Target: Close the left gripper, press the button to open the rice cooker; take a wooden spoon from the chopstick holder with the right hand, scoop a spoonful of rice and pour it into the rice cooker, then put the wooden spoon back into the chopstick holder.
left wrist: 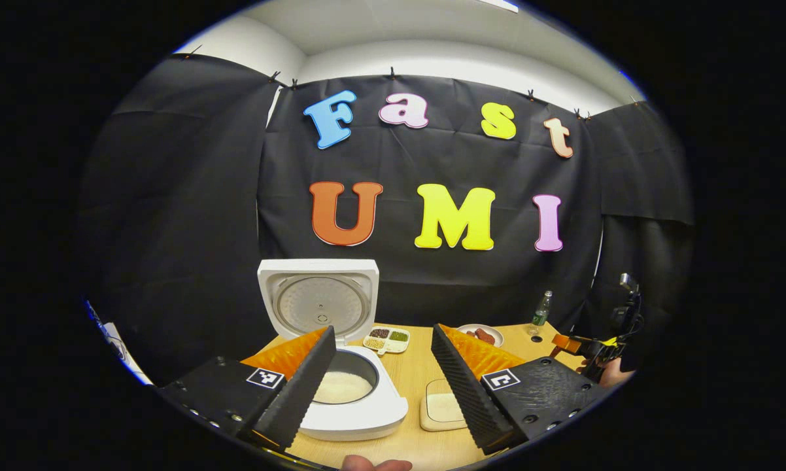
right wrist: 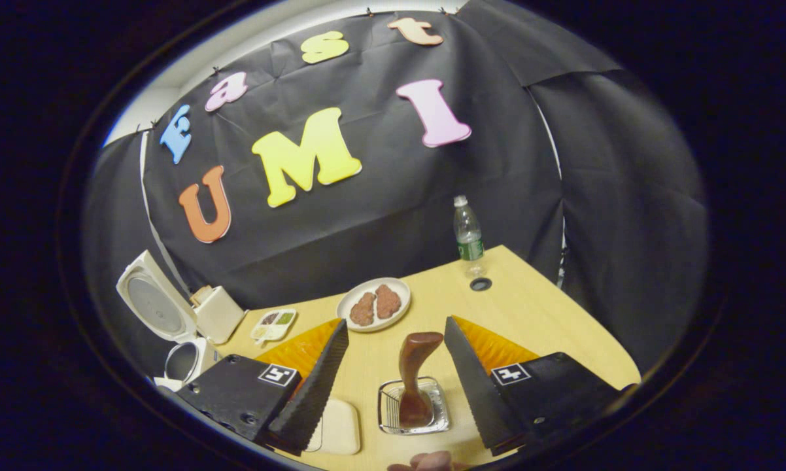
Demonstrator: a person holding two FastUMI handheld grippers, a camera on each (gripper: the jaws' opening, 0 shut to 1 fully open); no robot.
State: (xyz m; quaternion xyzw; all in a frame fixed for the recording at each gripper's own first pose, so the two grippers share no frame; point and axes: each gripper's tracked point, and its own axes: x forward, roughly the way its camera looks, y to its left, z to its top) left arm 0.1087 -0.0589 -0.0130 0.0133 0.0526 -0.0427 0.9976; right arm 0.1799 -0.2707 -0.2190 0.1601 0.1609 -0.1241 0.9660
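Standing open at the left end of the light wooden worktop (left wrist: 419, 366), the white rice cooker (left wrist: 347, 399) is showing its raised lid (left wrist: 318, 301) and a bowl of white rice inside. The left gripper (left wrist: 383, 373) is hovering just before it — jaws spread wide, gripping nothing. In the right gripper view, the right gripper (right wrist: 396, 373) is also gaping wide, its fingers flanking but not touching the dark brown wooden spoon (right wrist: 414, 373), which is standing in the square wire chopstick holder (right wrist: 412, 407) near the worktop's front edge. A cream square lidded container (right wrist: 337, 425) is sitting just left of the holder. Toward the back edge are lying a white plate of brown food (right wrist: 375, 304), a small divided tray of grains (right wrist: 274, 323) and — near the far right corner — a clear plastic bottle (right wrist: 468, 237).
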